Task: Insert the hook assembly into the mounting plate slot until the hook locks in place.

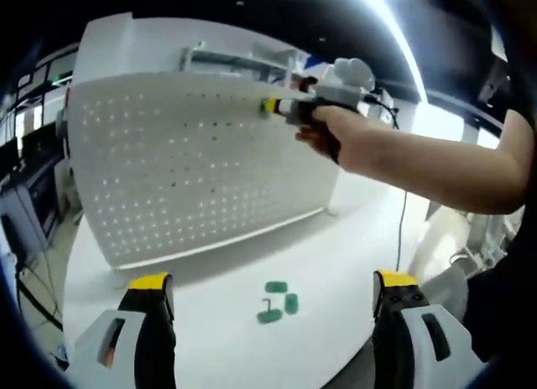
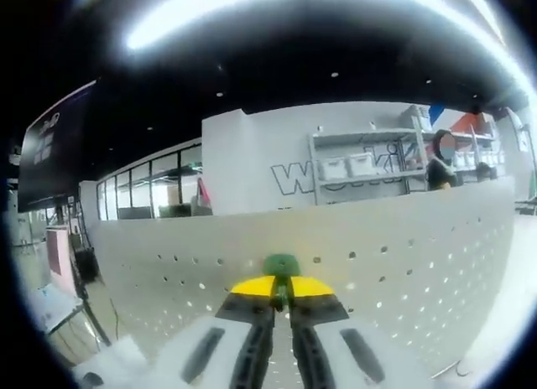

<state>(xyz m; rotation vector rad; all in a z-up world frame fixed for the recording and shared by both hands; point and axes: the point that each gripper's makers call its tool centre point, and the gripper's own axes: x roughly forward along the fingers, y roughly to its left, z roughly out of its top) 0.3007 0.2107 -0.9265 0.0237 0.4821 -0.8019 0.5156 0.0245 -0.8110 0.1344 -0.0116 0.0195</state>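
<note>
Nearest in the left gripper view, the left gripper [image 1: 273, 293] hangs low in the frame with its yellow-tipped jaws spread wide and nothing between them. Just beyond, at lower centre, three small green hooks [image 1: 277, 301] lie loose on the white table [image 1: 336, 246], well apart from the board.

Farther back stands the white pegboard [image 1: 193, 163], upright and filling the middle of the frame. At its upper right edge the right gripper [image 1: 270, 108], carried by a person's hand [image 1: 323, 133] reaching in from the right, meets the board.

In the right gripper view, its jaws are pinched nearly together on a green hook [image 2: 281, 266] at lower centre. The hook sits dead ahead of the jaws, its length running on along them toward the pegboard's holes [image 2: 352, 256]. It looks to be at the surface, though whether it has entered a hole I cannot tell. The right hand is plainly the one to push; it would need a straight press inward.
</note>
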